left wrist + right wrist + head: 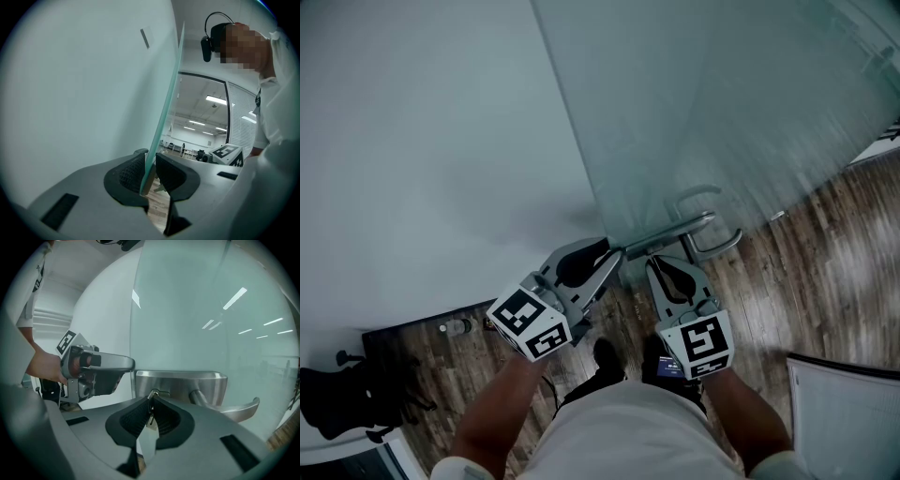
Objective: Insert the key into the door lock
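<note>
A frosted glass door point(722, 103) stands ajar, with a steel lock plate point(180, 385) and a lever handle point(234, 408) near its edge. My right gripper point(150, 414) is shut on a small metal key point(151, 419), whose top end with its ring touches the plate's lower edge; whether it is inside the keyhole I cannot tell. In the head view the right gripper point(661, 265) sits just below the lock plate point(670, 236). My left gripper point(149, 174) is shut on the door's thin edge point(161, 117), left of the lock in the head view point(612, 256).
A plain white wall point(422, 141) runs left of the door. The floor point(825, 281) is dark wood. A black chair base point(342, 398) and a small bottle point(455, 327) lie at lower left, and a white panel point(844, 412) at lower right.
</note>
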Motion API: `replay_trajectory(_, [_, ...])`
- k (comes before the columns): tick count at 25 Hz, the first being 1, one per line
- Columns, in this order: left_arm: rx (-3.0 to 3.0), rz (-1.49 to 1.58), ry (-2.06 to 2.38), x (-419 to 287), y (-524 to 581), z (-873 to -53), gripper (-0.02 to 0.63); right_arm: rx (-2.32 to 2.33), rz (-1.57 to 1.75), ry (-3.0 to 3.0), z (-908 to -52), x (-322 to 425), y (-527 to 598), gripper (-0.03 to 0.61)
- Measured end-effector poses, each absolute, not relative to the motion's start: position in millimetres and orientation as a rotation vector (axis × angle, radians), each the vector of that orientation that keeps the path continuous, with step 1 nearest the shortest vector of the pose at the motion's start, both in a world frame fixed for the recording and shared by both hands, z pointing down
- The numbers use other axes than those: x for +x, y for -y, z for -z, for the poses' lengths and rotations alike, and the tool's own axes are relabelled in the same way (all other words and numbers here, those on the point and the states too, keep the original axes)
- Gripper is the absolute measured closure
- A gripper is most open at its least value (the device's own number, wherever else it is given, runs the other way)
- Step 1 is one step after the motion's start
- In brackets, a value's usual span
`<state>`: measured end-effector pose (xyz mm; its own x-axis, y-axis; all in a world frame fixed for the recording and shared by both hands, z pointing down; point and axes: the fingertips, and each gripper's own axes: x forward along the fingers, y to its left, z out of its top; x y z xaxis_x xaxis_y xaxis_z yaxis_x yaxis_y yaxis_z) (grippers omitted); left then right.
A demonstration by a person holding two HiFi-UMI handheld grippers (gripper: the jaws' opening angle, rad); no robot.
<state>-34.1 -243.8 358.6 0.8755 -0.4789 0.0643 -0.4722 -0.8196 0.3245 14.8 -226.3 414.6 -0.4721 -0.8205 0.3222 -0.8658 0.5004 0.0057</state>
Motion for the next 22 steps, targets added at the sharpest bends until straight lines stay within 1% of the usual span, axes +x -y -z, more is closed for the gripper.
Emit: replay_trajectory(22, [2.734,0.016,0.737,-33.7,245.0,-361.1,0.531,1.443,-0.255,2.446,-417.8,14.9,227.5,0.549])
